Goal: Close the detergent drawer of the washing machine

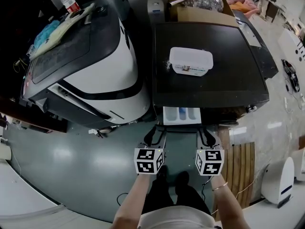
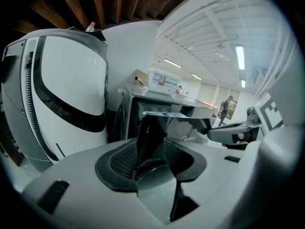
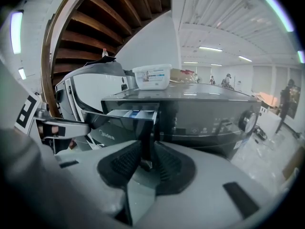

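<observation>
The black washing machine (image 1: 209,80) stands ahead of me with its white detergent drawer (image 1: 182,114) pulled out at the front edge. The drawer also shows in the left gripper view (image 2: 164,114) and the right gripper view (image 3: 128,114). My left gripper (image 1: 156,133) (image 2: 159,128) hangs just short of the drawer's left corner, jaws open and empty. Below the drawer's right corner my right gripper (image 1: 207,133) (image 3: 146,123) has its jaws together with nothing between them. Neither gripper touches the drawer.
A white lidded tub (image 1: 190,61) sits on the machine's top. A large white-and-black machine (image 1: 95,66) stands to the left. A cardboard box (image 1: 200,11) is behind, a wooden slat mat (image 1: 240,161) and a white device (image 1: 279,180) lie to the right.
</observation>
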`<state>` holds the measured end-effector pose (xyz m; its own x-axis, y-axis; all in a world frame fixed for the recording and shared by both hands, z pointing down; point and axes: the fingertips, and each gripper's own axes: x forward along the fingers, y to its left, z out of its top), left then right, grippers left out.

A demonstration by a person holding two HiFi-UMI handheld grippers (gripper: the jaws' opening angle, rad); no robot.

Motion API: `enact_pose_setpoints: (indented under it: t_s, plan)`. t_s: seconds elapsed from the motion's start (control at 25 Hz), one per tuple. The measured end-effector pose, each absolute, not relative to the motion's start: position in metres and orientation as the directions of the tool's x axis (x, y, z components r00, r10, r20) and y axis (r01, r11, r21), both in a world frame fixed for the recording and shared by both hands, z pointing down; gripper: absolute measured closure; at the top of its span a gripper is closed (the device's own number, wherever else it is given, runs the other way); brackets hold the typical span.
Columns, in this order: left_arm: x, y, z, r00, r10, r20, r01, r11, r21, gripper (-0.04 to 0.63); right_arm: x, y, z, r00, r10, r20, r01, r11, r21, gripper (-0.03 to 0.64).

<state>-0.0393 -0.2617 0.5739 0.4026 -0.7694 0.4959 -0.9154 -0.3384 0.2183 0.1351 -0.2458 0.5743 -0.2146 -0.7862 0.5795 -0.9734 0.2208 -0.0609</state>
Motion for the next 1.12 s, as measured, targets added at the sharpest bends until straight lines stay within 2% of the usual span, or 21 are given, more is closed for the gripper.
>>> enact_pose_setpoints:
  t_s: [1.12]
  plan:
    - [-0.041, -0.324, 0.573, 0.379, -0.783, 0.493, -0.925, -0.319, 0.205, 0.442, 0.133, -0.307, 0.573, -0.180, -0.804, 0.567, -0.981, 0.190, -0.043, 0.528]
